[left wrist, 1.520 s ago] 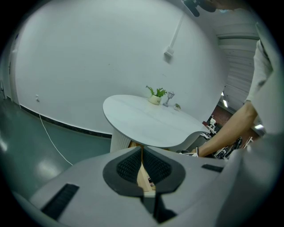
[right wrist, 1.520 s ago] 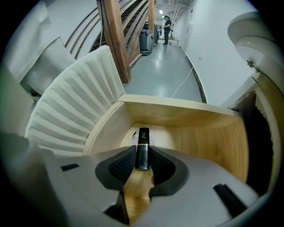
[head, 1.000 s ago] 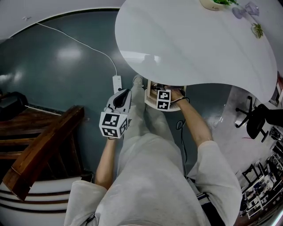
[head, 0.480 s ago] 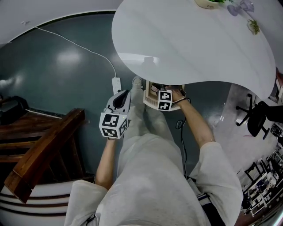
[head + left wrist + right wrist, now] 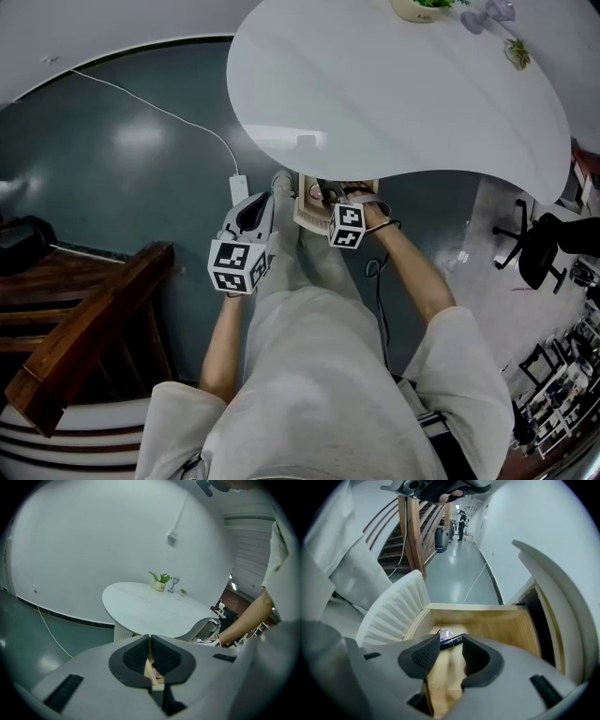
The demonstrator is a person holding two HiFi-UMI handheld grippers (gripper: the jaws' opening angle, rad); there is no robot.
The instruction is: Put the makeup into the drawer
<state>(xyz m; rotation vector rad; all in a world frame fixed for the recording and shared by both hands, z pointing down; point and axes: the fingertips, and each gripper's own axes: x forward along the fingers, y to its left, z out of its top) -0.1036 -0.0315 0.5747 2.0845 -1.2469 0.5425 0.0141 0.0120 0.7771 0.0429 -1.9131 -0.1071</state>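
Observation:
The wooden drawer (image 5: 501, 620) stands pulled out from under the round white table (image 5: 403, 94). On its floor lie a black makeup tube (image 5: 453, 640) and a small round pale item (image 5: 446, 633) beside it. My right gripper (image 5: 451, 651) hangs above the drawer and points steeply down. Its jaws are closing with a gap still between them; nothing is between them, and the makeup lies beyond the tips. In the head view the right gripper (image 5: 330, 199) is over the drawer (image 5: 305, 214). My left gripper (image 5: 265, 200) hovers left of the drawer, shut and holding nothing; in the left gripper view its pads (image 5: 138, 654) meet.
A white cable and power strip (image 5: 237, 187) lie on the teal floor left of the table. Dark wooden stairs (image 5: 84, 319) rise at the lower left. A black office chair (image 5: 539, 253) stands at the right. A potted plant (image 5: 422, 7) sits on the far tabletop.
My right gripper has lifted a little away from the drawer. The left gripper has stayed where it was.

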